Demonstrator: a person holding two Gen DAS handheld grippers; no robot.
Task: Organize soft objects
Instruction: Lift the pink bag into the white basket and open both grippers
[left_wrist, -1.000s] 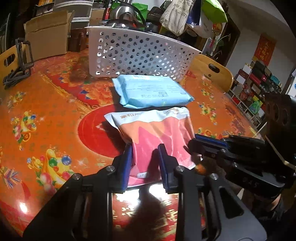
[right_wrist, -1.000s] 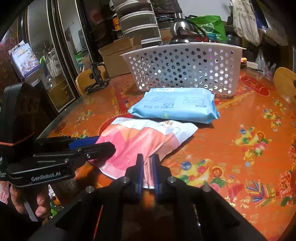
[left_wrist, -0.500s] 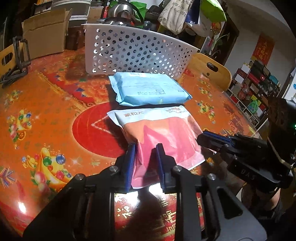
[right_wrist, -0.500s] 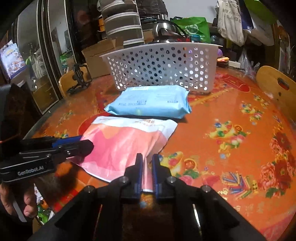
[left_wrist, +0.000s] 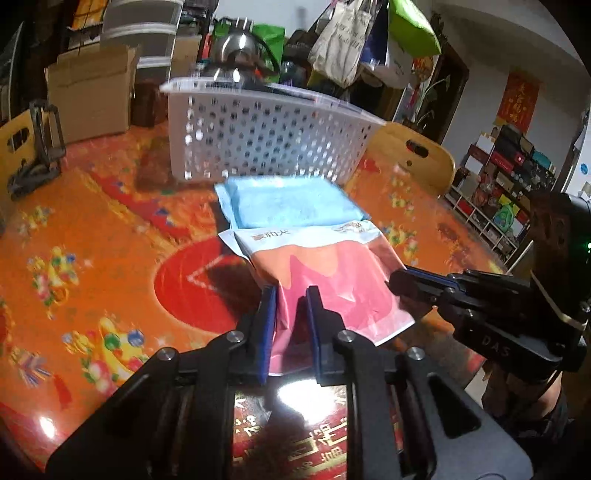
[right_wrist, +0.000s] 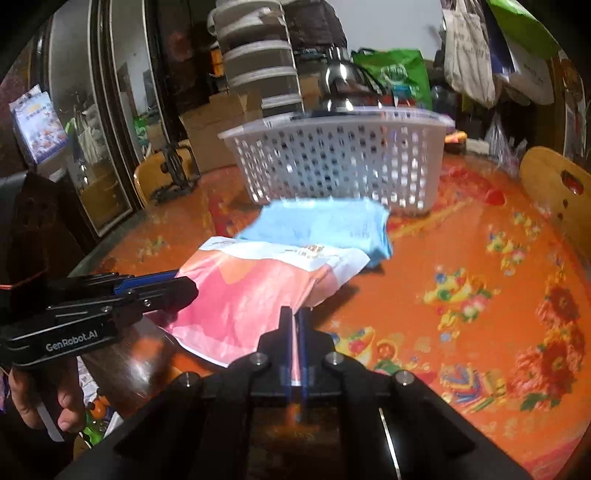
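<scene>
A pink and white soft pack (left_wrist: 332, 273) (right_wrist: 251, 291) hangs just above the orange table, with its shadow under it. My left gripper (left_wrist: 291, 295) (right_wrist: 188, 286) has the pack's near left part bunched between its blue pads, and its jaws are closing on it. My right gripper (right_wrist: 291, 317) (left_wrist: 397, 280) is shut on the pack's near right edge. The pack's far edge overlaps a light blue soft pack (left_wrist: 288, 201) (right_wrist: 325, 225) that lies flat. Behind that stands a white perforated basket (left_wrist: 266, 136) (right_wrist: 340, 162); its inside is hidden.
The table (left_wrist: 74, 240) carries a glossy orange patterned cover. A cardboard box (left_wrist: 88, 96) and a metal kettle (left_wrist: 236, 48) stand behind the basket. A wooden chair back (left_wrist: 413, 158) rises at the right edge, and a black clamp (left_wrist: 37, 147) at the left.
Both grippers have carried the pink pack up and towards the basket, so its far edge now overlaps the blue pack. The left jaws have narrowed on it.
</scene>
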